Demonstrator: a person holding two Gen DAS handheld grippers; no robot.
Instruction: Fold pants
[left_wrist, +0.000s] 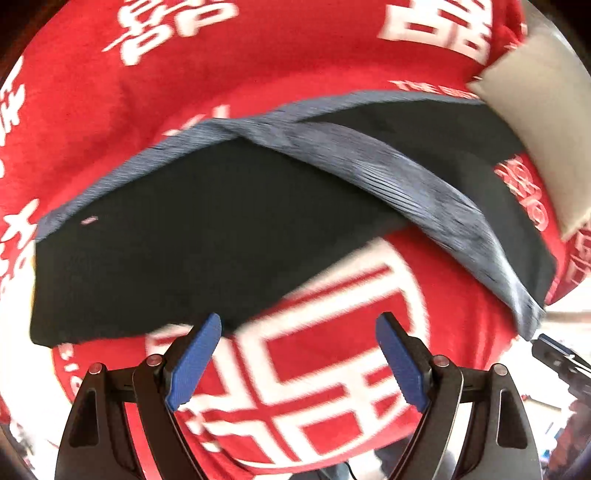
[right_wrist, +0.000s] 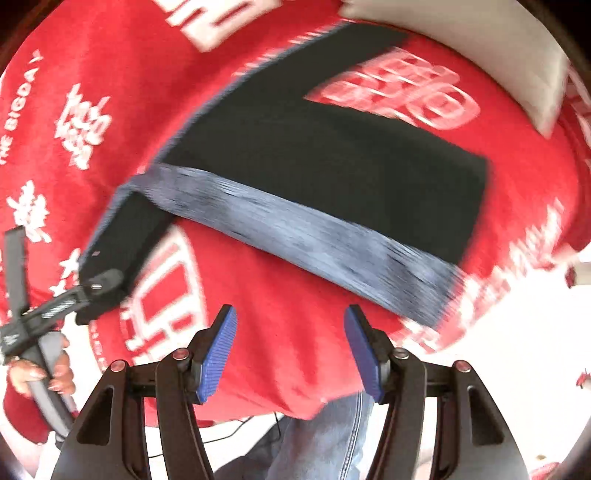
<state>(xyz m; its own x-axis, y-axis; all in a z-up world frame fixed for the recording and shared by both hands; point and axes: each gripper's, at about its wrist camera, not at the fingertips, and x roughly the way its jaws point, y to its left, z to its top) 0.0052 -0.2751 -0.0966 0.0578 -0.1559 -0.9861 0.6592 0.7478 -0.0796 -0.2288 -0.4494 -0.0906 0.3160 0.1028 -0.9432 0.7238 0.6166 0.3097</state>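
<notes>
Bright, even light; motion blur smears both views, overexposed white at lower edges, fisheye bending the rims

Black gripper frames, blue ribbed fingers (left_wrist: 194, 363), red-capped pivot screws (right_wrist: 180, 353).

The black pants (right_wrist: 325, 155) lie spread on a red blanket (right_wrist: 122, 96) with white print, their grey waistband (right_wrist: 295, 243) crossing the middle. The right gripper (right_wrist: 290, 347) hovers near the waistband, blue fingers (right_wrist: 216, 354) spread apart, holding nothing. At left, the left gripper (right_wrist: 92, 291) meets a pant leg's end. A grey cushion (right_wrist: 480, 48) lies beyond.
</notes>
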